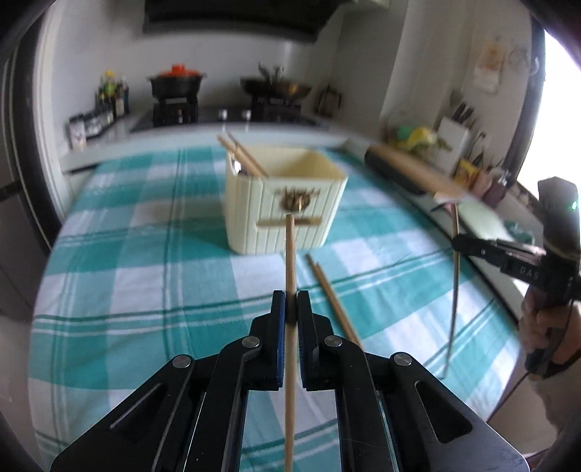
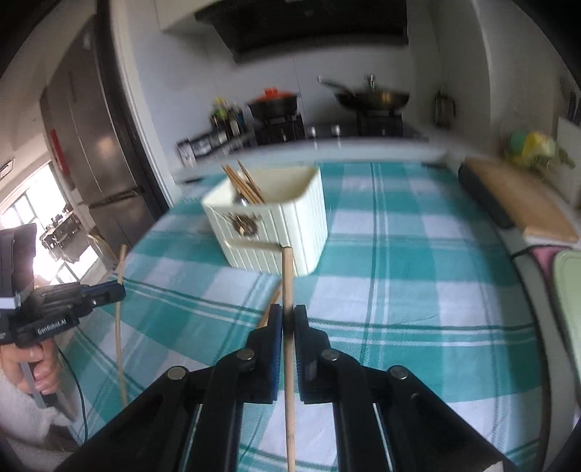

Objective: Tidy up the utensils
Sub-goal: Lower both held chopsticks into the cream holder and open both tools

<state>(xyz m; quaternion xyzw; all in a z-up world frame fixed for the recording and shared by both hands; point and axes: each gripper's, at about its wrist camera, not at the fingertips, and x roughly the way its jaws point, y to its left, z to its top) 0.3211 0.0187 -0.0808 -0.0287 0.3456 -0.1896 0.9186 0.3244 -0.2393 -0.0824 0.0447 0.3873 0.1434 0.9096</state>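
A teal and white checked cloth (image 1: 152, 276) covers the worktop and fills the lower half of both views. Behind it, at the upper centre of the frame, a black pot with an orange lid (image 1: 177, 80) sits on a dark stove, and a metal wok (image 1: 276, 87) stands to its right. A cluster of bottles (image 1: 110, 98) lines the counter at the upper left. A wooden cutting board (image 2: 523, 203) lies at the right edge of the cloth, with a yellow and green item (image 2: 532, 147) behind it. A dark range hood (image 2: 312, 25) hangs at the top. A tall steel fridge (image 2: 98, 145) stands at the left of the right wrist view.
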